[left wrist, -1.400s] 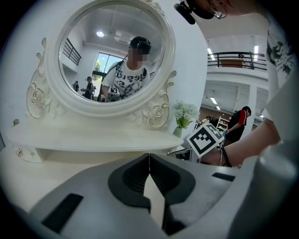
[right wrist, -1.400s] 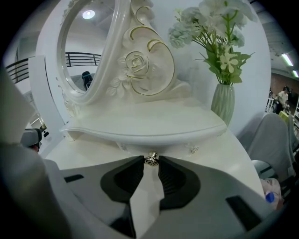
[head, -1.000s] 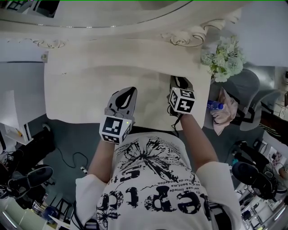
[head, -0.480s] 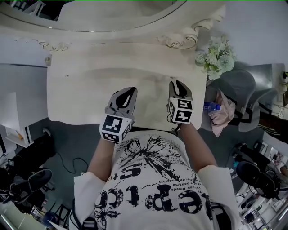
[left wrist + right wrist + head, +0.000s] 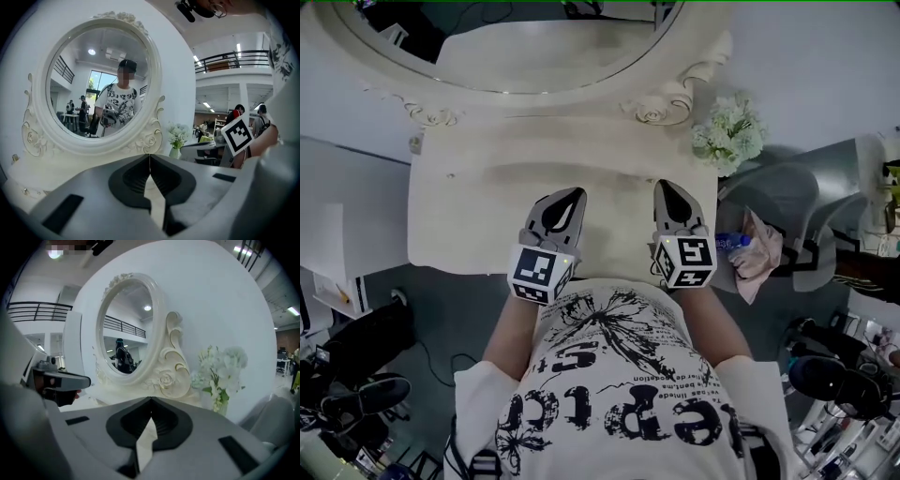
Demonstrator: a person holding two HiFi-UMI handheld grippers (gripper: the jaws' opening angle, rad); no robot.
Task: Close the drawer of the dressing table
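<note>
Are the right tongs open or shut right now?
Shut: in the right gripper view the grey right tongs have their tips touching, with nothing held between them.

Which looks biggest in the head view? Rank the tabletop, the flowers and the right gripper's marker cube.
1. Tabletop, by far.
2. Flowers.
3. Marker cube on the right gripper: barely smaller than the flowers and nearer the camera, so these two are unsure.

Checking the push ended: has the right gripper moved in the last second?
Yes: the right gripper drew back; its cube, earlier over the dressing table, now sits at its front edge.
</note>
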